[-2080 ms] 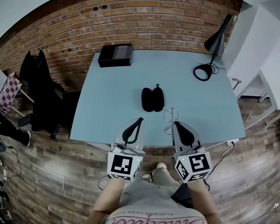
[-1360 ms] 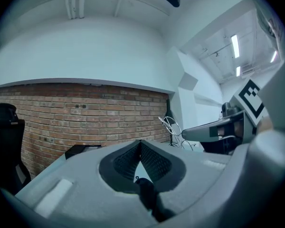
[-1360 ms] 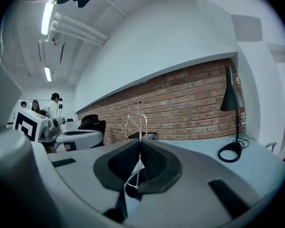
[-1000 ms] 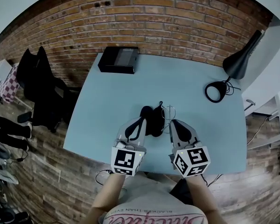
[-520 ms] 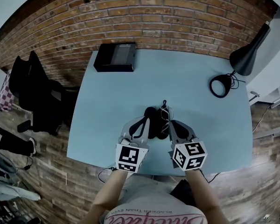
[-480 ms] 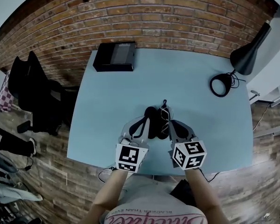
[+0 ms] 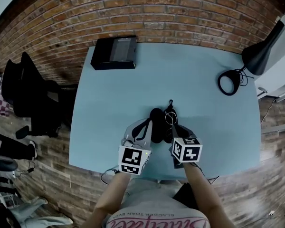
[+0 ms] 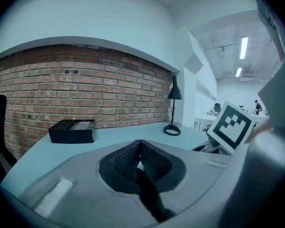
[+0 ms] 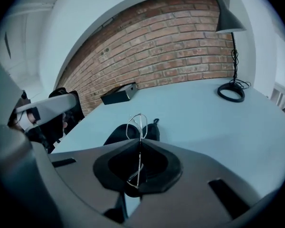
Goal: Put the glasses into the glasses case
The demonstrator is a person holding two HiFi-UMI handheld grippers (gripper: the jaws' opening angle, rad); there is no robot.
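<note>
Head view: our left gripper point(image 7: 144, 124) and right gripper point(image 7: 173, 126) flank the case point(image 7: 156, 121). Left gripper view: jaws together, empty. Right gripper view: jaws pinch the glasses point(image 9: 136, 125), case just beyond; light, bendy wire, we judge, best held by the frame

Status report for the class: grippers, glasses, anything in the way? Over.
Left gripper shut, empty. Right gripper shut on glasses, held at the open case, not in yet. Nothing in the way.

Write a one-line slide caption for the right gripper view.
Right tool shut on wire-rimmed glasses, the open black glasses case just beyond on the pale blue table.
</note>
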